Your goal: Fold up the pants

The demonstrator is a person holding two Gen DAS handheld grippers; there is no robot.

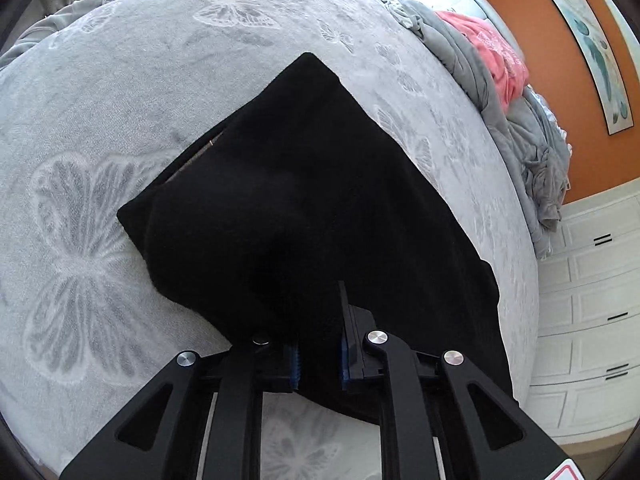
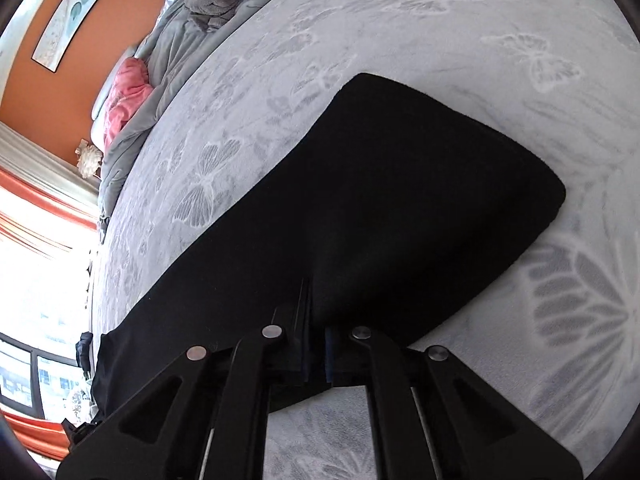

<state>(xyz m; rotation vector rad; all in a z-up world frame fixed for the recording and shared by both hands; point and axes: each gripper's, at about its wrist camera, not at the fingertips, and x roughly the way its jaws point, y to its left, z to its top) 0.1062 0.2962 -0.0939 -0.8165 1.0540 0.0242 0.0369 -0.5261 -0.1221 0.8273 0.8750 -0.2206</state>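
Black fleece pants (image 1: 304, 200), folded over, lie mid-bed on the grey butterfly-patterned blanket (image 1: 100, 120), clear of its edges. Left gripper (image 1: 320, 344) and right gripper (image 2: 316, 320) each pinch the near hem, jaws nearly closed on cloth. Crumpled grey and pink bedding (image 1: 492, 64) lines the edge by the orange wall (image 1: 560, 60).

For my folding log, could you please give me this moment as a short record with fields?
surface: grey butterfly-print blanket on a bed
garment: black pants, lying on the blanket, partly folded
left gripper: closed on the near edge of the pants
right gripper: closed on the near edge of the pants
background: rumpled grey bedding and a pink cloth by the orange wall
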